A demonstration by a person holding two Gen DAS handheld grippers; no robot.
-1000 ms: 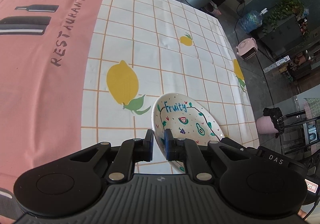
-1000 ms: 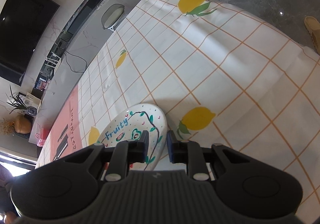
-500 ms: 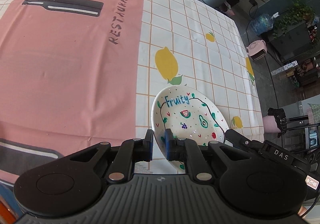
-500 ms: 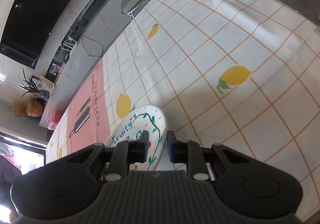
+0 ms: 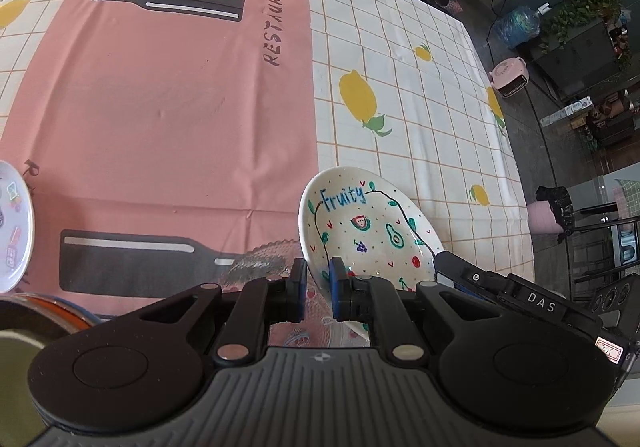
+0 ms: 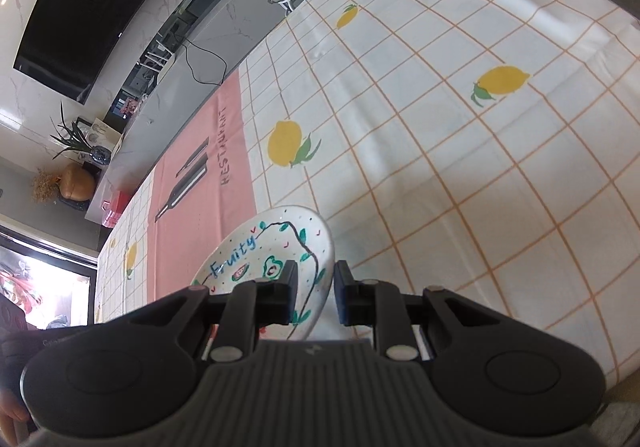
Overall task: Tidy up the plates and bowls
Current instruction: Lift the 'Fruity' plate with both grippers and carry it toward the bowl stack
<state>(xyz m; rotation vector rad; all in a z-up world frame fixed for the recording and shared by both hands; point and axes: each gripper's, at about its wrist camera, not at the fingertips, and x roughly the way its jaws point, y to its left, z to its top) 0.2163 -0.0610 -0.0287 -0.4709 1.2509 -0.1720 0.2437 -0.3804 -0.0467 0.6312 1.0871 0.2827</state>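
Left wrist view: the left gripper (image 5: 318, 289) is clamped on the near rim of the "Fruity" plate (image 5: 362, 231), a glossy white ceramic oval painted with fruit motifs and a black vine line; its 2 blue-faced pads press the rim from both sides. The plate is held tilted above the tablecloth (image 5: 168, 95), a smooth cloth with a pink panel printed with black bottle shapes beside a white, orange-gridded section with lemons. The right gripper (image 5: 452, 267) grips the plate's right rim. A clear textured glass dish (image 5: 264, 261) lies beneath the fingers. A second round white plate (image 5: 14, 231) sits at the left edge. Right wrist view: the right gripper (image 6: 316, 297) is closed on the plate (image 6: 272, 247) rim, over the gridded cloth.
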